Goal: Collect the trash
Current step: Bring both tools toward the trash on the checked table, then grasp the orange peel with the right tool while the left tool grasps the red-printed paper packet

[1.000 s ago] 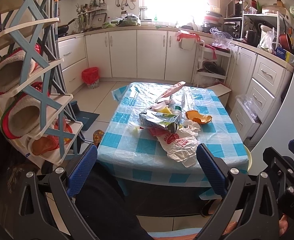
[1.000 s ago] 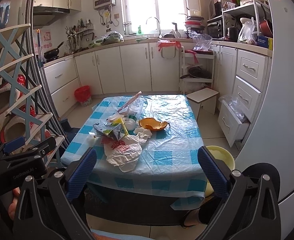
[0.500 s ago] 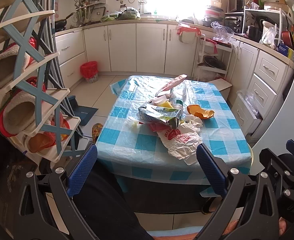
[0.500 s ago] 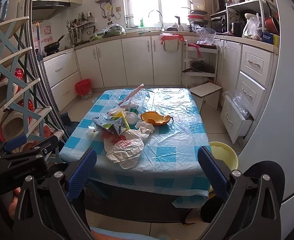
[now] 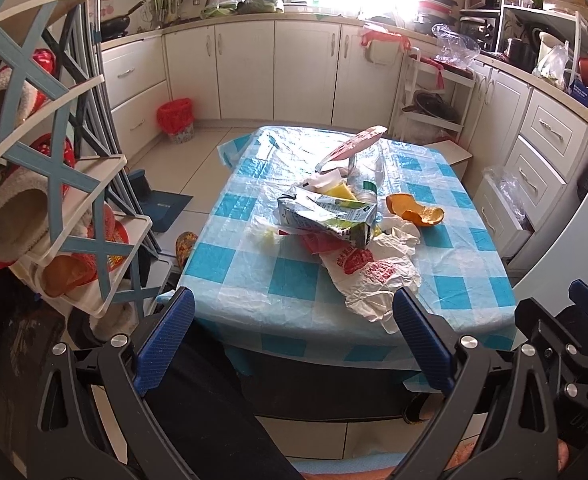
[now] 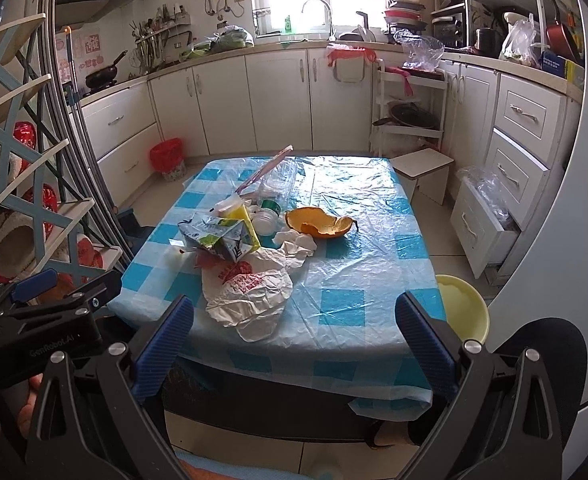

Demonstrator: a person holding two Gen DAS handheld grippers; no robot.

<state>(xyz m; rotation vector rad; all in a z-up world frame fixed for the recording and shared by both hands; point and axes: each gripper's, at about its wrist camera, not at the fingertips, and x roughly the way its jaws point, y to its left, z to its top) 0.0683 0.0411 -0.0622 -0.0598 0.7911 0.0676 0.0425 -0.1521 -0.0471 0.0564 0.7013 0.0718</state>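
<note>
Left wrist view: the checkered table (image 5: 302,280) fills my front, trash heaped mid-cloth: crumpled bag (image 5: 370,276) overhanging the near edge, flattened carton (image 5: 326,216), orange peel (image 5: 414,212). My left gripper (image 5: 294,344) and right gripper (image 6: 294,344) gape empty, short of that edge.

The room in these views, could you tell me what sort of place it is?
Most likely a lived-in home kitchen: white cabinets under a counter, a sink tap by the window, a wok on the stove, and a checked-cloth table strewn with trash.
</note>
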